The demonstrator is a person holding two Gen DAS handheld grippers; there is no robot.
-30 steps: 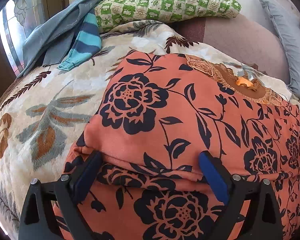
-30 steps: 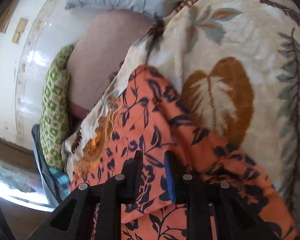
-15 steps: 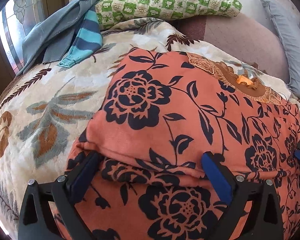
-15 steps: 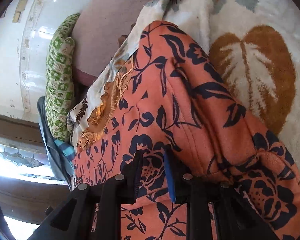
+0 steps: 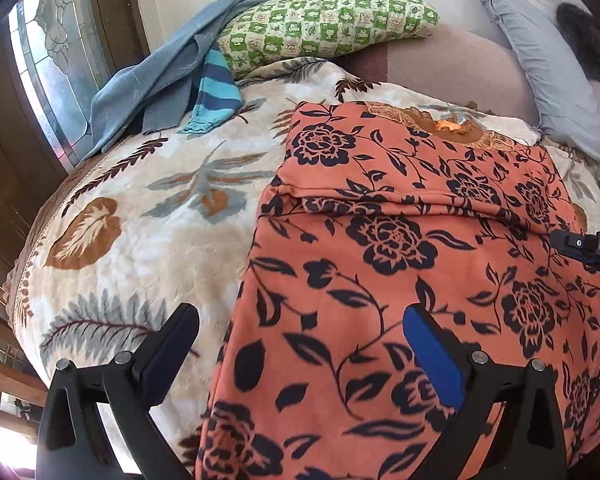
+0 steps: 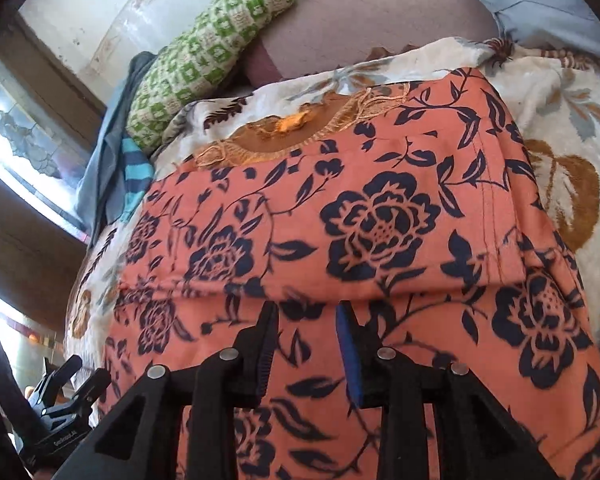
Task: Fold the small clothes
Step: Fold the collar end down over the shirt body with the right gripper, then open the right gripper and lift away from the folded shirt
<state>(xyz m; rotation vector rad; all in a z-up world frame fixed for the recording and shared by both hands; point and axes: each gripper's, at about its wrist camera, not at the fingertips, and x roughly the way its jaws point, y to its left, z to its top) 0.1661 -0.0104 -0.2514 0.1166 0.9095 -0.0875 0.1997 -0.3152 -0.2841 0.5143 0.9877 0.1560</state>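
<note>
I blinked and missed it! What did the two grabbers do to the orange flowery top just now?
Both pulled back from the folded edge of the orange floral top. The left gripper was already open and backed off toward you. The right gripper let go, its jaws now slightly apart. The fold, green pillow and striped cloth stayed put.

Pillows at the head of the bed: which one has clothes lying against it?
The green checked pillow: blue-grey clothes and a striped piece lie against it. The pale blue pillow has none.
</note>
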